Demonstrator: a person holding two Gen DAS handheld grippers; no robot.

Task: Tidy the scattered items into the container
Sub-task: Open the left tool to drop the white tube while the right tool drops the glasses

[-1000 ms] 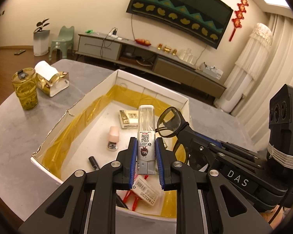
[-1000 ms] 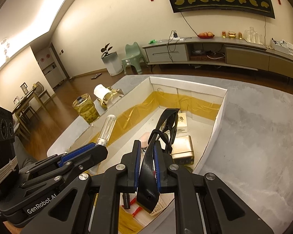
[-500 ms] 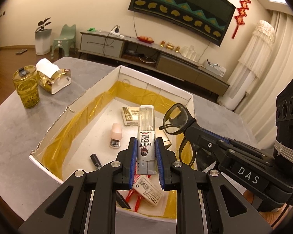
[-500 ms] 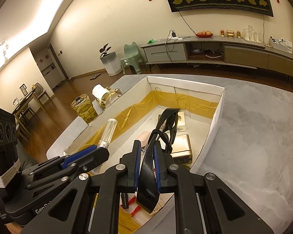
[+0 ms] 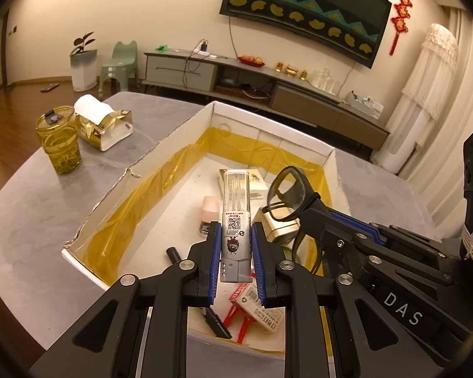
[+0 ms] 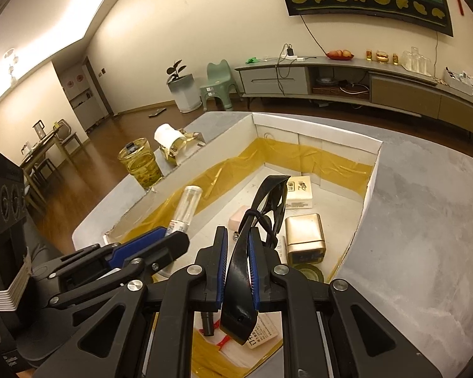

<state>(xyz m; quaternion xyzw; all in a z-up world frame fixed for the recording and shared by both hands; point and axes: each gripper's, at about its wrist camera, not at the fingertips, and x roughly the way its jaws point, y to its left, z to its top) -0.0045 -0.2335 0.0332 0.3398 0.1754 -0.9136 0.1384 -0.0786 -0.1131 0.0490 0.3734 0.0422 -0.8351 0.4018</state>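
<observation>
- Left hand-held gripper [image 5: 236, 261]: clamped on clear tube [image 5: 235, 217] with QR label.
- Right hand-held gripper [image 6: 237, 266]: pinching black glasses [image 6: 269, 203] by a temple.
- Since a second ago both carried further over the box [image 5: 328, 154]; release looks next.
- Readable: "DAS" on right gripper.

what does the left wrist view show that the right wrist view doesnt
Only the left wrist view shows the white curtain, the glasses' lens head-on, and the printed label on the clear tube clamped in the left gripper.

Only the right wrist view shows the dining corner with a kettle and the glasses arm pinched in the right gripper.

Both show the white box, gold tin, green glass and tissue box.
</observation>
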